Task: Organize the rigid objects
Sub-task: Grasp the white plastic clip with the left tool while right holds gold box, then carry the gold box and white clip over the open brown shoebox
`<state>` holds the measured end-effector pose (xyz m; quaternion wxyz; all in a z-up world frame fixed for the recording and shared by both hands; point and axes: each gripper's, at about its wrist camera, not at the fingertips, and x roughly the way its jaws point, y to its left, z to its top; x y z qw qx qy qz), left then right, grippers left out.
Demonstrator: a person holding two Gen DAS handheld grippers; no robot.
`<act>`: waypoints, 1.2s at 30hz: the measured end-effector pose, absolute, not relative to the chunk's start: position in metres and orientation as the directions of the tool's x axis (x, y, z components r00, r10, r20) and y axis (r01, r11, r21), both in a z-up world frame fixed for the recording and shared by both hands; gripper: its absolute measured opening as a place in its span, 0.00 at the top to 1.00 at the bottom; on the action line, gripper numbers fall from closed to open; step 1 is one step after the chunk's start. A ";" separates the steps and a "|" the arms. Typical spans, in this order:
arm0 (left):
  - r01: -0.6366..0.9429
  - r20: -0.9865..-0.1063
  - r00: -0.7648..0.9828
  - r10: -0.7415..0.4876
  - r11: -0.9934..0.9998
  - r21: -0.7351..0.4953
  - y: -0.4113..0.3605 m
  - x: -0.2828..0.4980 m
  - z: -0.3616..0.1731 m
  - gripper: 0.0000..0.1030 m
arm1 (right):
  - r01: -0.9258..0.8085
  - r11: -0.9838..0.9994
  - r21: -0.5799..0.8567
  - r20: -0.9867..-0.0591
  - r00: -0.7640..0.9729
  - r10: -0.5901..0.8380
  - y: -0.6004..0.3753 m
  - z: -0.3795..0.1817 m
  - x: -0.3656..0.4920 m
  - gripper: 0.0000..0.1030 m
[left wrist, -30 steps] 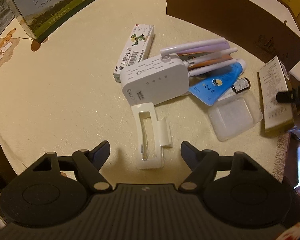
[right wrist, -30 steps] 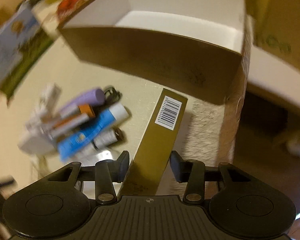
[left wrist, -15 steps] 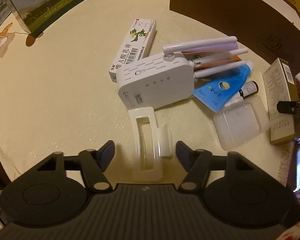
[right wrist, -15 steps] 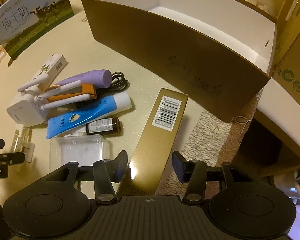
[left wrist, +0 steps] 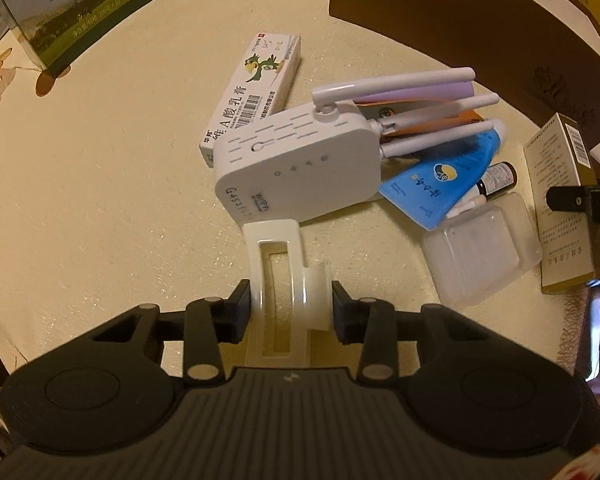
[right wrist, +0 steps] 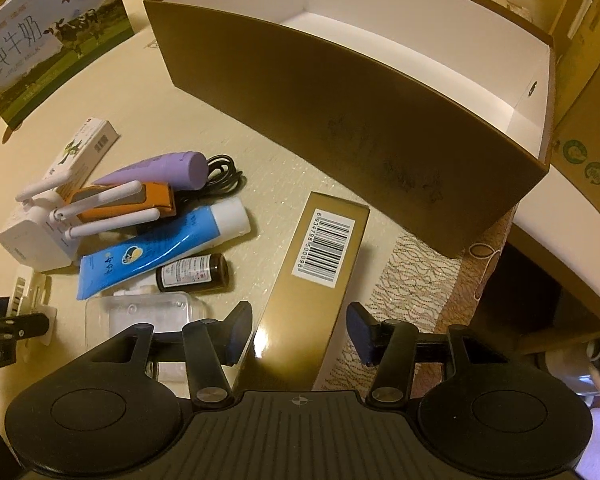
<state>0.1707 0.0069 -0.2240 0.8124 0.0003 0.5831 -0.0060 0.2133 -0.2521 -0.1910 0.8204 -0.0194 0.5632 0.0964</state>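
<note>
A white plastic clip (left wrist: 278, 248) lies on the cream tablecloth just in front of a white router (left wrist: 300, 164). My left gripper (left wrist: 291, 308) points down over the clip. Its jaws are closing, and both pads touch the clip's sides. A long gold box (right wrist: 324, 248) with a barcode lies near the table's right edge. My right gripper (right wrist: 300, 332) straddles its near end, open, with small gaps between the pads and the box. Behind stands a big brown box (right wrist: 340, 120) with a white inside and nothing in the part that shows.
Beside the router lie a medicine carton (left wrist: 256, 92), a blue tube (left wrist: 436, 184), a small dark bottle (left wrist: 498, 180), a clear plastic case (left wrist: 484, 248), a purple device and a black cable (right wrist: 220, 176). A milk carton (left wrist: 80, 0) stands far left. The lace table edge (right wrist: 412, 272) is right.
My left gripper sank toward the clip and its jaws narrowed from wide apart until the pads met the clip. The right view went from blurred to steady, and the right jaws widened slightly.
</note>
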 end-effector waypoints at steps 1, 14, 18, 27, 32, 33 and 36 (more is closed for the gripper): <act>0.011 -0.947 0.321 -0.006 1.000 -0.002 0.006 0.171 -0.224 0.66 | -0.181 0.980 0.077 -0.928 0.346 0.137 -0.252 -0.192 0.214 0.52; 0.033 -0.928 0.372 0.028 0.999 0.043 0.001 0.161 -0.197 0.66 | -0.245 0.968 0.044 -0.909 0.392 0.141 -0.251 -0.174 0.207 0.66; 0.030 -0.918 0.395 0.028 0.999 0.043 -0.001 0.157 -0.180 0.66 | -0.249 0.967 0.051 -0.898 0.413 0.154 -0.252 -0.156 0.204 0.66; 0.052 -0.864 0.503 -0.009 0.998 0.020 -0.009 0.157 -0.119 0.66 | -0.268 0.959 0.090 -0.853 0.476 0.214 -0.256 -0.101 0.203 0.66; 0.077 -0.821 0.570 -0.045 0.997 -0.001 -0.020 0.184 -0.087 0.66 | -0.283 0.953 0.113 -0.822 0.512 0.249 -0.261 -0.072 0.210 0.66; 0.086 -0.811 0.582 -0.053 0.996 -0.004 -0.023 0.191 -0.082 0.66 | -0.283 0.951 0.121 -0.816 0.517 0.257 -0.262 -0.068 0.213 0.66; 0.118 -0.783 0.618 -0.075 0.993 -0.002 -0.035 0.216 -0.067 0.66 | -0.280 0.950 0.137 -0.797 0.538 0.274 -0.268 -0.055 0.225 0.66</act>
